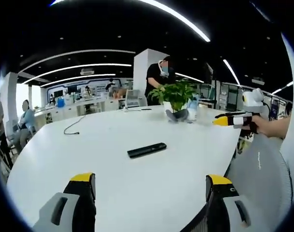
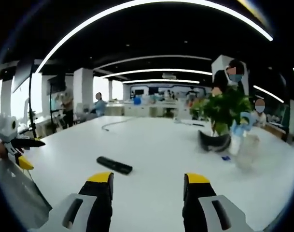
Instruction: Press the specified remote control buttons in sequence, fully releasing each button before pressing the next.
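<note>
A slim black remote control (image 1: 147, 150) lies flat on the white table (image 1: 113, 135), face up, apart from both grippers. My left gripper (image 1: 151, 186) hovers near the table's front edge, open, with nothing between its jaws. In the right gripper view the same remote control (image 2: 114, 165) lies ahead and left of my right gripper (image 2: 149, 182), which is open and holds nothing. The right gripper (image 1: 233, 119) also appears at the right of the left gripper view, held by a hand over the table edge. The left gripper (image 2: 19, 147) shows at the left of the right gripper view.
A potted green plant (image 1: 175, 96) and a clear bottle (image 1: 192, 112) stand at the table's far side. A dark cable (image 1: 72, 126) lies at the far left. A grey mesh chair back (image 1: 260, 179) sits by the right edge. A person (image 1: 159, 77) stands behind the plant.
</note>
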Available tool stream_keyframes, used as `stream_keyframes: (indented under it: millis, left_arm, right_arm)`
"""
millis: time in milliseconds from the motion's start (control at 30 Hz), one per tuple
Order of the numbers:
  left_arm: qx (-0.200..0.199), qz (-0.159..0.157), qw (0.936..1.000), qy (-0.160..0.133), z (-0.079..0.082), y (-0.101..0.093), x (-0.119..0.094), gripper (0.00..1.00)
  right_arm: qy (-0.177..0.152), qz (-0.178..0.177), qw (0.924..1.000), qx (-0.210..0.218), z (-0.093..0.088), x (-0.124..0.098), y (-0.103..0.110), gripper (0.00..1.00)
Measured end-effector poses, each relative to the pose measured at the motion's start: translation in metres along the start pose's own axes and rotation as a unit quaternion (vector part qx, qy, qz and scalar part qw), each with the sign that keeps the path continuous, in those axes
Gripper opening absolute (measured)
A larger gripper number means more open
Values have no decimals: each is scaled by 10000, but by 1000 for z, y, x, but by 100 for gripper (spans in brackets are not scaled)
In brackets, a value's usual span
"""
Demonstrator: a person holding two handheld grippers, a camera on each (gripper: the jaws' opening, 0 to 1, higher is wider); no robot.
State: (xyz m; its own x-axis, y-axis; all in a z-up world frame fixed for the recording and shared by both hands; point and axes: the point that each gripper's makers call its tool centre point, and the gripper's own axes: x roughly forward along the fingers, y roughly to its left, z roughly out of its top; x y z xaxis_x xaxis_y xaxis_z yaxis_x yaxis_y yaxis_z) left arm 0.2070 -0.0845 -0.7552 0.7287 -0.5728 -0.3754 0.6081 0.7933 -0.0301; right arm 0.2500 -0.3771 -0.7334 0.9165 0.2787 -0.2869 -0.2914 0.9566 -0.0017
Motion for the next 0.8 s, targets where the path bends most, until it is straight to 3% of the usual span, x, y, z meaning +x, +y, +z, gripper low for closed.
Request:
stream_keyframes:
  millis: [167, 300, 400, 433, 500, 633, 800]
  left_arm:
    - [-454, -408, 9957, 690, -12, -10, 7, 98]
    - [-452, -494, 9964, 524, -1, -8, 26, 97]
    - [-531, -655, 9944, 635, -3, -10, 36, 95]
    - [-589, -826, 9909, 887, -8, -13, 36, 91]
    - [-619, -826, 9910, 857, -4, -9, 40, 83]
    - [-902, -938, 9877, 864, 2, -3, 47, 93]
    - [-589, -933, 9886, 1020, 1, 9, 54, 94]
  right_arm:
    - [492, 416, 9958, -643, -14, 6, 24, 55]
    - [564, 476, 9938, -830, -17, 7, 27, 52]
    - [549, 560, 9943, -717, -17, 6, 28, 52]
    - [552, 551, 9945, -701, -17, 6, 28, 52]
    - [566, 543, 9946, -687, -18, 6, 28, 52]
    - [721, 633, 9925, -756, -23, 9, 32, 54]
    - [805, 766, 9897, -905, -26, 9, 38, 53]
